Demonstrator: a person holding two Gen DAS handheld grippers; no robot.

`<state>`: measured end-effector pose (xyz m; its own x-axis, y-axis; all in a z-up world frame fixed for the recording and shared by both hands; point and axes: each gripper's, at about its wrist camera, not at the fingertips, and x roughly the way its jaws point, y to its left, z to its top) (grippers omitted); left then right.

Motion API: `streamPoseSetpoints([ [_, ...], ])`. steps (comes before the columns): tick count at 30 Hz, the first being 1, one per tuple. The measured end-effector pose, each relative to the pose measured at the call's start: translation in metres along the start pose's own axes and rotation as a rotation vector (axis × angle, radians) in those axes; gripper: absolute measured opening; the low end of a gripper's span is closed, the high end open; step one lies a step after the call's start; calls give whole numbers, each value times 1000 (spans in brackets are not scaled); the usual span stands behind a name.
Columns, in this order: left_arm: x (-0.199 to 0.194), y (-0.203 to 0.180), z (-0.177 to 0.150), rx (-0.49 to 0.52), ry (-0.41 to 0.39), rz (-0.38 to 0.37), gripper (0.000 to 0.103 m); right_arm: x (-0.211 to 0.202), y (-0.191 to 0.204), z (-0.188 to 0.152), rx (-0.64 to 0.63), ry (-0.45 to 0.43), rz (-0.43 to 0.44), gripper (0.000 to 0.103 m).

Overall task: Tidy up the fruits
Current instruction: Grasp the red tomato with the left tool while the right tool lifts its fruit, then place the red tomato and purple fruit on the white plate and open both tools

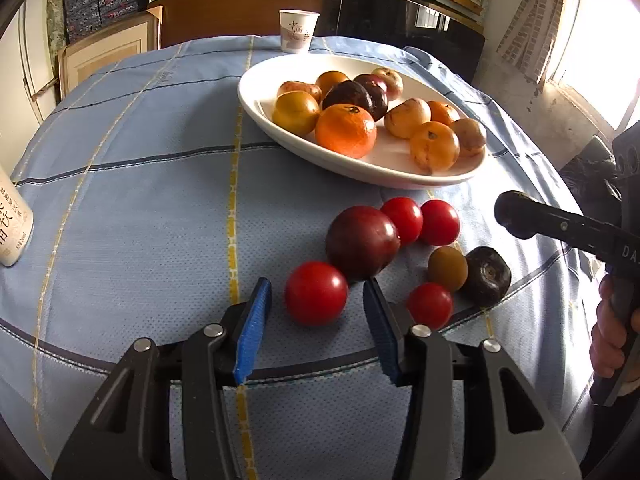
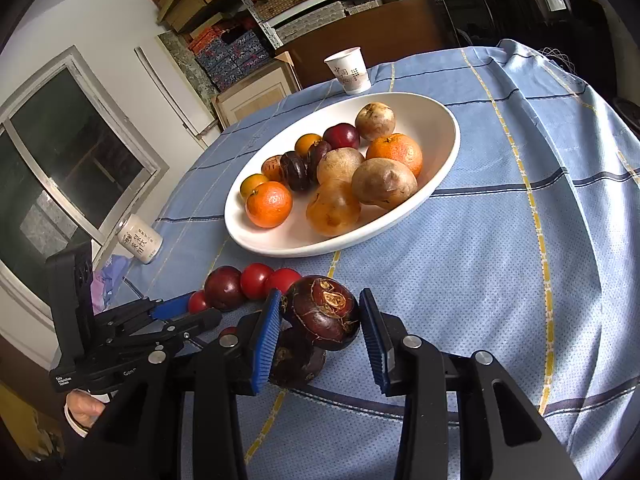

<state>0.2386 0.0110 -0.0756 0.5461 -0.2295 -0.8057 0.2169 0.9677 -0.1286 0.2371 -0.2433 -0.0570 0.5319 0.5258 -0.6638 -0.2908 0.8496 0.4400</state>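
Note:
My left gripper (image 1: 317, 281) is open, low over the blue checked cloth. A red tomato (image 1: 316, 293) lies between its blue pads (image 1: 252, 332), with a strip of cloth showing on each side. Beyond lie a dark plum (image 1: 362, 242), three more tomatoes (image 1: 402, 220), a yellow-brown fruit (image 1: 447, 268) and a dark water chestnut (image 1: 487, 276). My right gripper (image 2: 320, 295) is shut on another dark water chestnut (image 2: 320, 312), held above the one on the cloth (image 2: 296, 360). The white oval plate (image 2: 448, 120) behind holds oranges, plums and several brown fruits.
A paper cup (image 1: 298, 30) stands behind the plate at the table's far edge. At the left edge stands a white bottle (image 2: 140, 238). A person's hand (image 1: 608, 340) grips the right tool. Shelves, boxes and a window surround the table.

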Motion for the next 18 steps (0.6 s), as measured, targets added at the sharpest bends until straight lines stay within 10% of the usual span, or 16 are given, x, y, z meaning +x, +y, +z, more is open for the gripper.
streamPoseSetpoints([
  [11, -32, -3, 14, -1, -167, 29, 30, -5, 8, 4, -44, -52, 2, 40],
  [18, -23, -22, 74, -3, -261, -70, 30, -3, 29, 28, -155, -233, -67, 40],
])
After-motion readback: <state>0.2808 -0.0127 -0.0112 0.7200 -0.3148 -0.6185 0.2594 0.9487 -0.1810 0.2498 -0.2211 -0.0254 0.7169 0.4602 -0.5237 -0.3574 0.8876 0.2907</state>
